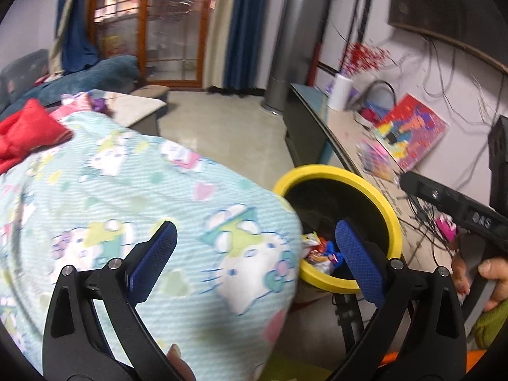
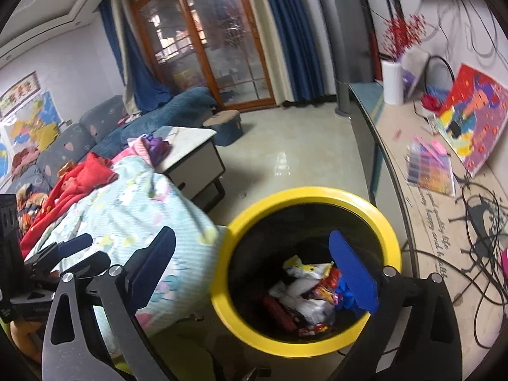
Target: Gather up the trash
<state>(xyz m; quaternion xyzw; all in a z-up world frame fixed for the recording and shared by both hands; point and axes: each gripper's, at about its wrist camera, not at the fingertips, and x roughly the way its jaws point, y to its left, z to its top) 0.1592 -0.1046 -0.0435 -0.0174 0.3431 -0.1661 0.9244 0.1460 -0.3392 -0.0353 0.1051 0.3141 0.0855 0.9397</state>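
Observation:
A yellow-rimmed black bin [image 2: 304,192] stands on the floor, holding several snack wrappers [image 2: 311,289]. My right gripper [image 2: 252,235] hangs over the bin's near left rim, open wide, with nothing between its blue pads. In the left wrist view the bin [image 1: 336,171] sits to the right, with wrappers [image 1: 320,250] showing inside. My left gripper [image 1: 256,227] is open and empty, its left finger above a pale blue cartoon-print blanket [image 1: 127,174] and its right finger at the bin's mouth. A hand [image 1: 495,273] holds the other tool's black body [image 1: 460,203] at the right edge.
The blanket [image 2: 127,209] drapes over a seat touching the bin, with a red cloth [image 2: 85,174] on it. Behind stand a low white-topped table [image 2: 190,136] and a blue sofa [image 2: 165,111]. A long cabinet [image 2: 444,190] on the right carries cables, a white vase [image 2: 392,82] and a colourful picture [image 2: 476,114].

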